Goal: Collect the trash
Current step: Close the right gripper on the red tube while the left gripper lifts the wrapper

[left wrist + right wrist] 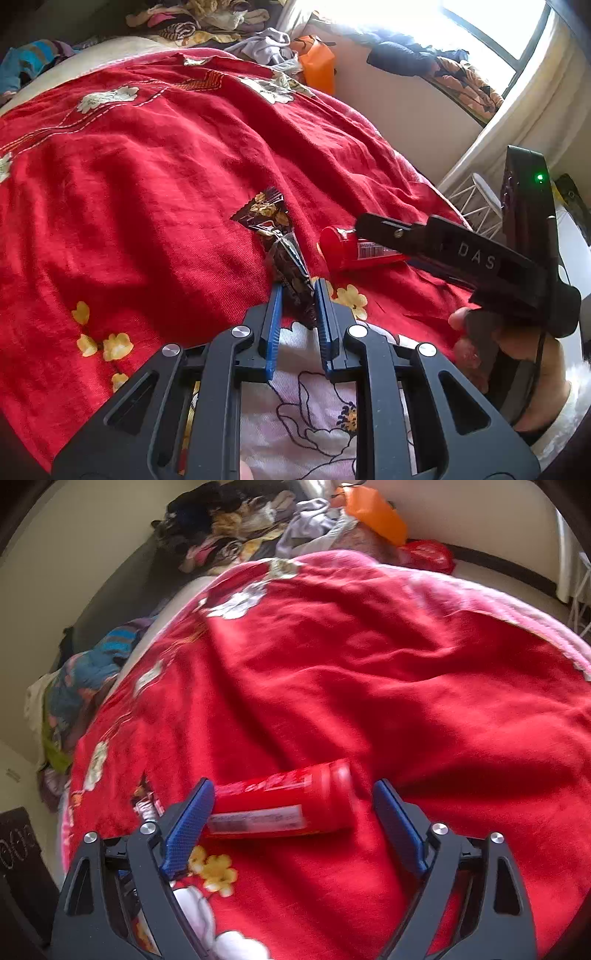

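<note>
Left wrist view: scene listed from largest item to smallest.
Bed cover: red fabric blanket with white and yellow flower print (147,177), spread over the bed, creased.
Clothes pile: mixed garments (236,528) heaped at the far end of the bed.
Right claw (293,805): fingers spread wide, straddling the bottle; left blue pad (186,827) at the bottle's base end, right pad clear of the cap end.
Left claw (297,310): narrow, closed on the near end of the wrapper.
Bottle: red plastic cylinder with white barcode label (284,805), lying on its side on the blanket.
Wrapper: dark brown crinkled snack packet (280,251), lying on the blanket just left of the bottle.
</note>
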Demonstrator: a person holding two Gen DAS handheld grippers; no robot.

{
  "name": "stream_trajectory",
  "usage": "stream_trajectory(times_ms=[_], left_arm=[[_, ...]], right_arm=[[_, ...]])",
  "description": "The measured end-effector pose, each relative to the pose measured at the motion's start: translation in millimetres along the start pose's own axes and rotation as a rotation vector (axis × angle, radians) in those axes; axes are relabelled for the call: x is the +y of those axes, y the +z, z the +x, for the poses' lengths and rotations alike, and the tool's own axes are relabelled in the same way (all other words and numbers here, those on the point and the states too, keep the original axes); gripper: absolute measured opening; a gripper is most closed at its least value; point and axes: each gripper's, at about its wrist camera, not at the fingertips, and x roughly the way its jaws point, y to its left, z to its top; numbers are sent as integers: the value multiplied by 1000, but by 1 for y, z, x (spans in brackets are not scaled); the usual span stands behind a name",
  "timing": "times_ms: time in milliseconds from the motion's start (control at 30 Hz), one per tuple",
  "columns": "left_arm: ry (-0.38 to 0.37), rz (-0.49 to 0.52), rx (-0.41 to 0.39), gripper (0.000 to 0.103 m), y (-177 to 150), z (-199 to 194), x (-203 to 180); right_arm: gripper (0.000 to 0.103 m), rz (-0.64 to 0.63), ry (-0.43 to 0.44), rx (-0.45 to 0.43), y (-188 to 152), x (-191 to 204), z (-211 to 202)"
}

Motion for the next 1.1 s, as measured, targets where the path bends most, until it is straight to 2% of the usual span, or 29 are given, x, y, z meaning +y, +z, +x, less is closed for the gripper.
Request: stream_trajectory(times_ms=[33, 100, 167, 200, 667, 1100], left_arm=[[0, 0, -2, 13, 0, -1, 0], [-2, -1, -4, 12, 0, -2, 1], [-4, 4, -9, 12, 0, -4, -1], [-5, 7, -11, 7, 0, -5, -2], [-54, 62, -42, 6, 7, -16, -28], [-127, 141, -79, 6, 14, -30, -70]], right_arm=[[66, 3, -1, -13, -1, 1, -3], [48, 40, 34, -39, 0, -4, -11], [39, 100, 91, -66, 1, -13, -22], [37, 116, 110, -80, 2, -16, -28], [31, -51, -36, -251, -2, -7, -104], [30, -37, -114, -332, -17, -28, -152]])
